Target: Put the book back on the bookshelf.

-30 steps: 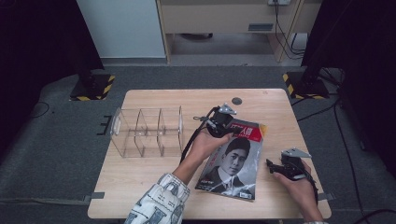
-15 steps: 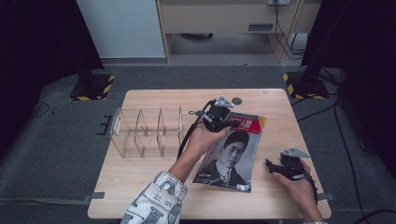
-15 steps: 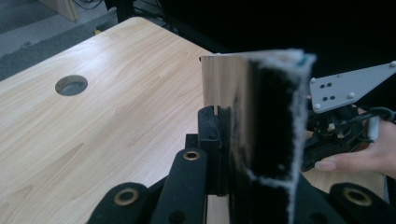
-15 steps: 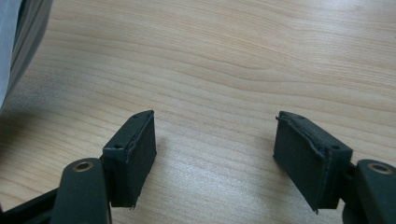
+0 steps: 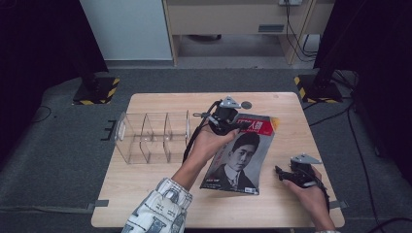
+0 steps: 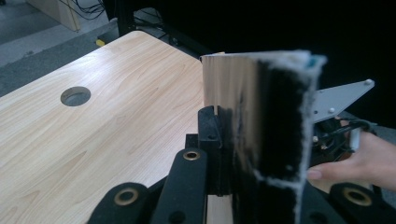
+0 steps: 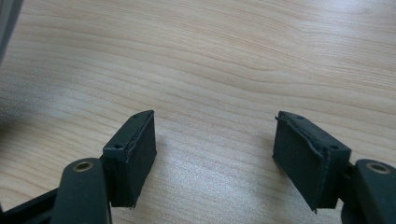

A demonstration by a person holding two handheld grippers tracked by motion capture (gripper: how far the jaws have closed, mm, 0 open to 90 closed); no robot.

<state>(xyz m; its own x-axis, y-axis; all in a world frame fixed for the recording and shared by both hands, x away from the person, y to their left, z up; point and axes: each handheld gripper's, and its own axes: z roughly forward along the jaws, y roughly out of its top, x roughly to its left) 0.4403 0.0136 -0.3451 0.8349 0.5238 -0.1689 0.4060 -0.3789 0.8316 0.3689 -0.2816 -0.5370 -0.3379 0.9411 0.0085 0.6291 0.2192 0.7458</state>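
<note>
Magazine [image 5: 239, 154] cover is showing a red masthead band at its 1 o'clock corner, with large white characters, the clearest reading "人". Small print is sitting at the cover's 7 o'clock corner, too small to read. No other legible text is showing.

The left gripper [image 5: 241, 125] is black, topped by a grey three-cornered plate, with a black cable trailing from it. The right gripper [image 5: 281, 172] matches it; its two black jaws carry flat dark pads and brass-coloured pivot rivets. The left forearm wears a white sleeve [image 5: 156, 209] with a dark pattern.
</note>
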